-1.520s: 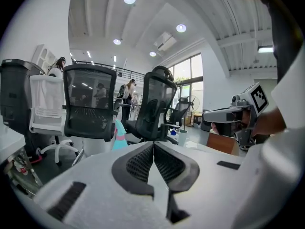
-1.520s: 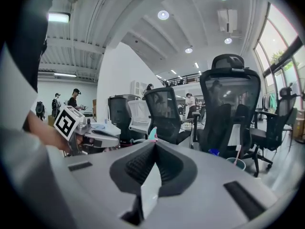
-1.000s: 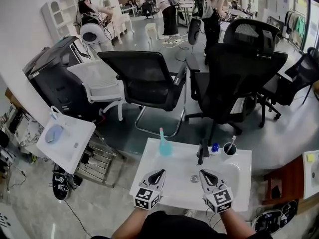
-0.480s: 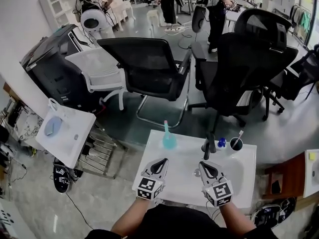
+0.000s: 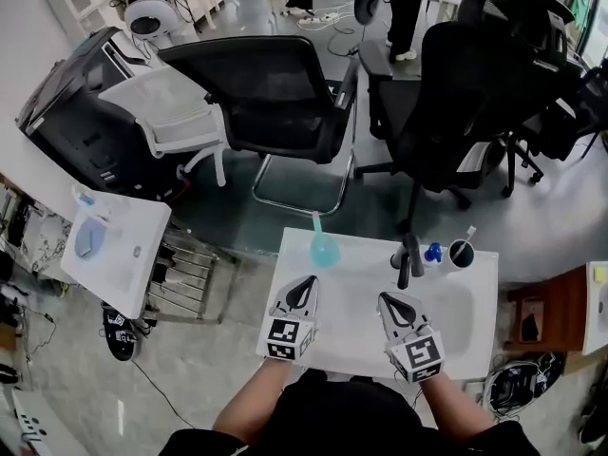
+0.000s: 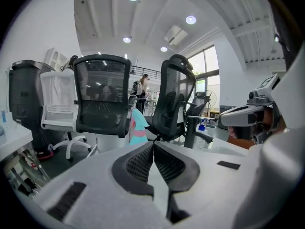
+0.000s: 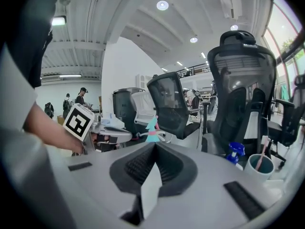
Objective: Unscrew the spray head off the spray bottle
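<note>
teal plastic is making up the spray bottle (image 5: 323, 251), which is standing upright near the far edge of the white bench (image 5: 356, 345), its pink spray head (image 5: 316, 219) pointing up. we are judging it light and easy to tip, with a smooth rounded body that is likely slippery. so we are planning one grip low on the body to brace it and the other around the collar under the head for the twisting. our left gripper (image 5: 306, 285) and right gripper (image 5: 389, 301) are hovering over the near half of the bench, well short of the bottle, both with jaws closed and nothing between them. farther right a black tap (image 5: 407, 259), a small blue-topped bottle (image 5: 433, 252) and a cup (image 5: 462, 253) are standing.
</note>
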